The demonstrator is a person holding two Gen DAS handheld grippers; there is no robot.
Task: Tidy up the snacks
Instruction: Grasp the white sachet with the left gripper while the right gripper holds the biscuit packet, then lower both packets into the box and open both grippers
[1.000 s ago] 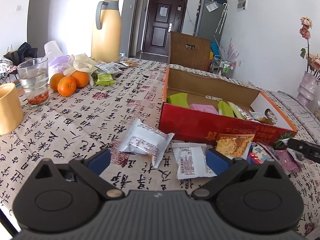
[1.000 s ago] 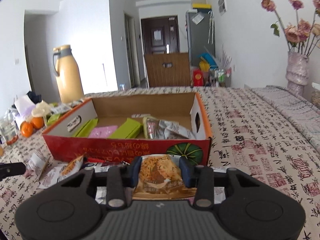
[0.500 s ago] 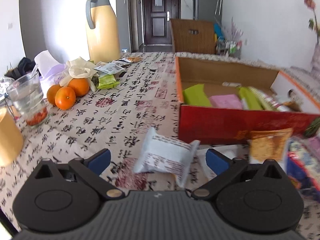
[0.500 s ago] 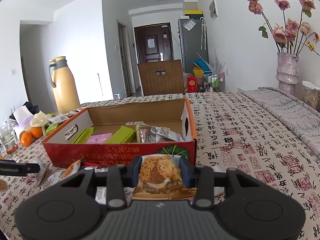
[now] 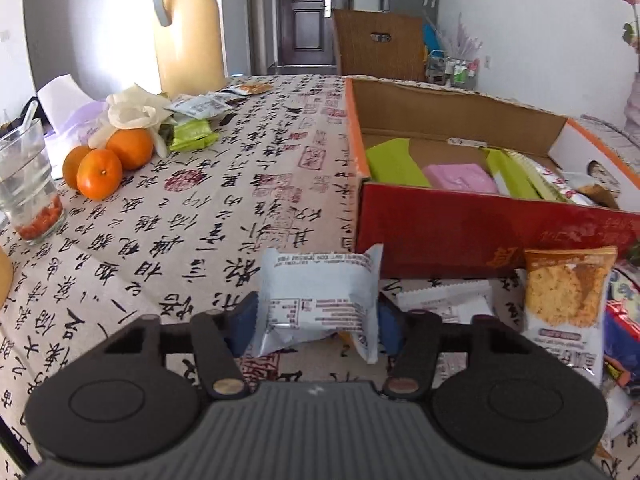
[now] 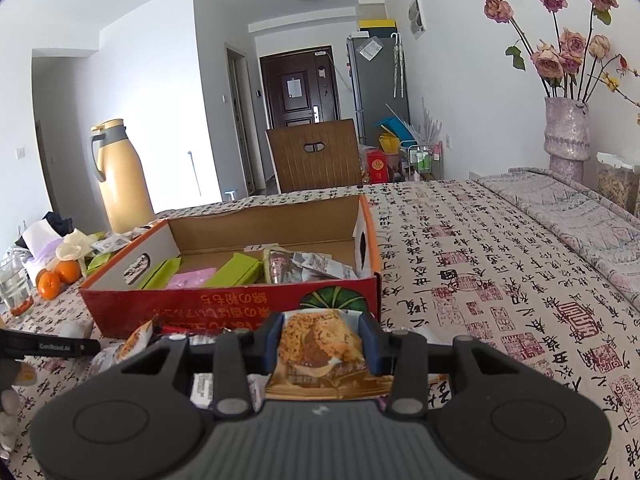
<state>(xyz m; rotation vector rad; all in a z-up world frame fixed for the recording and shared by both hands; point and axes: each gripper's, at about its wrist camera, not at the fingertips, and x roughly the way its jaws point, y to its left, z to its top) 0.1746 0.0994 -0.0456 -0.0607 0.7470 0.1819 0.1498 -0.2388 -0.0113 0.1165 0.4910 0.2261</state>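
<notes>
White snack packet [image 5: 318,300] and orange cake packet [image 6: 320,350] before red box [image 5: 480,232], each pinched

Bright daylight (fisheye-bent edges), sharp.

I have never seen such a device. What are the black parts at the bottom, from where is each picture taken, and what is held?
No robot: a person holds two hand grippers, each with a camera looking along its fingers. In the left wrist view, the left gripper pinches a white snack packet. In the right wrist view, the right gripper pinches an orange cake packet. On the tablecloth stands a red cardboard box holding snacks; oranges and a glass stand to its left.
</notes>
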